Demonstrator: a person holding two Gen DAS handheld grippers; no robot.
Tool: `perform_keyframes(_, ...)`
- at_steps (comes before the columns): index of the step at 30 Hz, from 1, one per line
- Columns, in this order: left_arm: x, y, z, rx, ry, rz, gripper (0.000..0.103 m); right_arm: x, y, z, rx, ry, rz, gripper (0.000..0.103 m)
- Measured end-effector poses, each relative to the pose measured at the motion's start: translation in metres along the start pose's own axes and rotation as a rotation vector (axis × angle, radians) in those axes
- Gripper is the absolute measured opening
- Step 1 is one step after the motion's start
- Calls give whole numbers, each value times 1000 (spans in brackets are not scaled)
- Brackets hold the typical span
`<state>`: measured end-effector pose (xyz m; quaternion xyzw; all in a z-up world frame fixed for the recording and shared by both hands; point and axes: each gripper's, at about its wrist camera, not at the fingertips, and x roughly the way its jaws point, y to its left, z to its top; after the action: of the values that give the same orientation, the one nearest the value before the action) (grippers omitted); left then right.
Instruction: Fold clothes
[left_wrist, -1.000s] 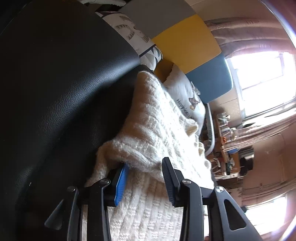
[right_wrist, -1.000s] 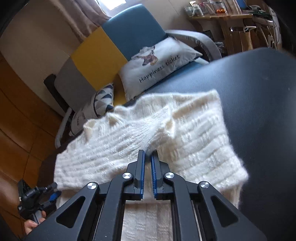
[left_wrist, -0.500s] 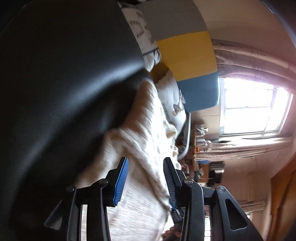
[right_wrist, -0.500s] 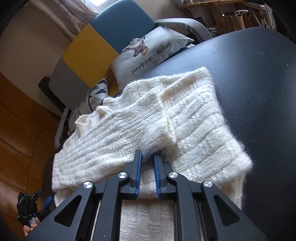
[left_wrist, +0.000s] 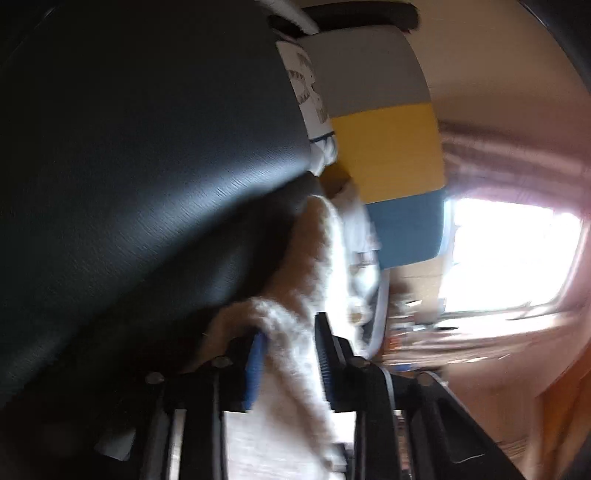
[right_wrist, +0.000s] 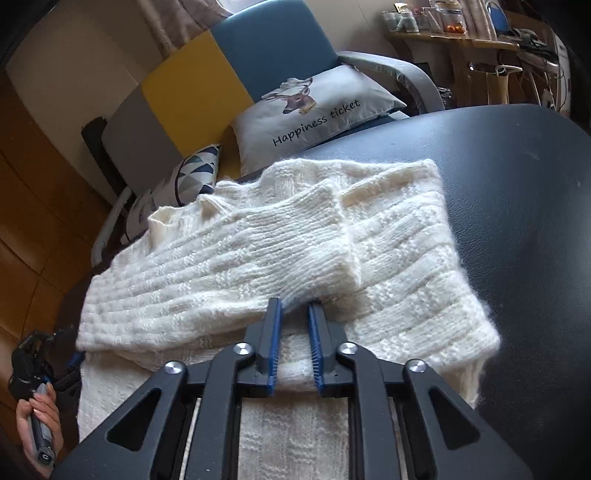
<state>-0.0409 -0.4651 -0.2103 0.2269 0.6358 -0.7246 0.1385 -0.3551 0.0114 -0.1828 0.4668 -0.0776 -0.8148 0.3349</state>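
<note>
A cream knitted sweater lies on the black leather table, with one sleeve folded across its body. My right gripper stands open at the sleeve's near edge; its blue pads are a little apart and the knit lies just past the tips. In the blurred left wrist view, my left gripper is open at the sweater's left edge, with a fold of knit in the gap between its fingers. The right wrist view shows a hand holding that left gripper at the lower left.
Behind the table stands a sofa with a grey, yellow and blue back. It holds a grey "Happiness ticket" pillow and a triangle-patterned pillow. A cluttered wooden shelf is at the far right. A bright window glares.
My right gripper's fingers have parted and let go of the sleeve. The left gripper has swung along the sweater's edge, its view now blurred, fingers still apart.
</note>
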Motion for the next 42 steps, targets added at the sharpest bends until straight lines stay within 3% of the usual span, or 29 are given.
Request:
perform_keyframes(3, 1, 7, -1, 7, 2, 20, 10, 4, -10, -2, 44, 6, 22, 4)
perform_keyframes(7, 0, 2, -3, 32, 23, 35, 10, 3, -18, 0, 82, 34, 57, 9)
perform_keyframes(9, -2, -1, -4, 36, 44, 35, 21, -2, -18, 1, 83, 38, 62, 9)
perform_keyframes(11, -5, -5, -4, 46, 63, 37, 23, -11, -19, -1, 62, 34, 48, 12)
perform_keyframes(18, -49, -38, -3, 240, 8, 44, 24, -45, -2, 14, -84, -43, 11, 13)
perform_keyframes(23, -25, -83, -10, 385, 43, 28, 25, -17, 17, 34, -161, -7, -47, 13)
perform_keyframes(26, 11, -96, -15, 461, 103, 82, 25, -7, 16, 36, -139, -1, -35, 13)
perform_keyframes(28, 13, -92, -14, 478, 108, 104, 25, 3, 10, 31, -121, 48, -45, 13)
perform_keyframes(29, 14, -89, -13, 486, 110, 115, 21, 8, 6, 28, -111, 76, -51, 13)
perform_keyframes(30, 15, -87, -12, 495, 113, 126, 6, 14, 3, 21, -113, 101, -39, 12)
perform_keyframes(32, 17, -83, -10, 511, 118, 148, 4, 11, 1, 13, -154, 92, -24, 11)
perform_keyframes(34, 20, -78, -9, 528, 123, 170, 8, 4, -9, 19, -99, 89, 36, 13)
perform_keyframes(36, 22, -75, -7, 547, 125, 189, 24, -6, -19, 32, -55, 45, 72, 13)
perform_keyframes(38, 20, -90, -5, 606, 104, 192, 25, -11, -30, 45, -4, 8, 106, 21)
perform_keyframes(40, 22, -103, -8, 691, 110, 199, 26, -7, -41, 57, 54, -1, 143, 42)
perform_keyframes(42, 26, -114, -10, 744, 115, 208, 27, 4, -46, 66, 82, 15, 157, 43)
